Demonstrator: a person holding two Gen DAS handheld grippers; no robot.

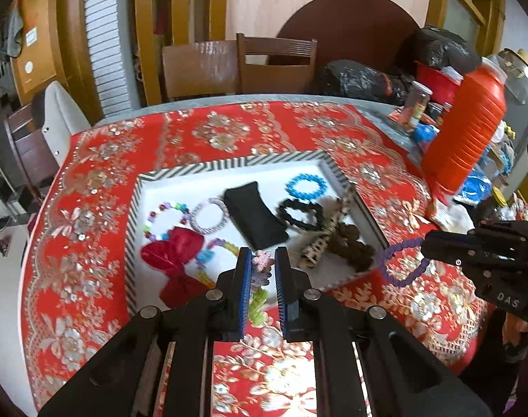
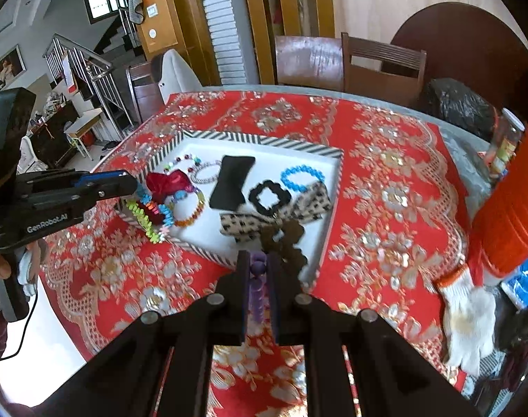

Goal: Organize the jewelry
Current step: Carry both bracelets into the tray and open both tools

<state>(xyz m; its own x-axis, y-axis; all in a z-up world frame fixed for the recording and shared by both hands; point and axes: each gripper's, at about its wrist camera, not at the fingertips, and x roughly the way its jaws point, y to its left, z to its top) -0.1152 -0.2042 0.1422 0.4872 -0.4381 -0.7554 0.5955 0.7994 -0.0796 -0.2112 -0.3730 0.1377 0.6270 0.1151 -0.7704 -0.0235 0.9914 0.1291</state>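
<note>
Left wrist view: the left gripper point(image 1: 264, 271) sits at lower centre, its jaws drawn close and pinching a multicoloured bead bracelet point(image 1: 260, 271), pink flower beads between the pads and green ones hanging below, above the near edge of the tray point(image 1: 229, 165). The grip looks meant to carry the piece clear of the pile. At right of frame the right gripper point(image 1: 427, 246) is nearly shut on a purple bracelet point(image 1: 399, 264), whose loop dangles over the red cloth point(image 1: 107, 208), just outside the tray's right wall. Inside the tray lie a blue bracelet point(image 1: 305, 186), a black scrunchie point(image 1: 300, 213), a black pouch point(image 1: 253, 219) and a red bow point(image 1: 175, 260), loosely scattered, so sorting appears unfinished. Right wrist view: at lower centre the right jaws are pressed onto the purple beads, the strand running down between the pads. At left of frame the left gripper holds the coloured bracelet over the tray's left corner, a hand point(image 2: 7, 264) on its handle. Both pieces hang free of the tray, judged ready for placing elsewhere; where, I cannot tell.
</note>
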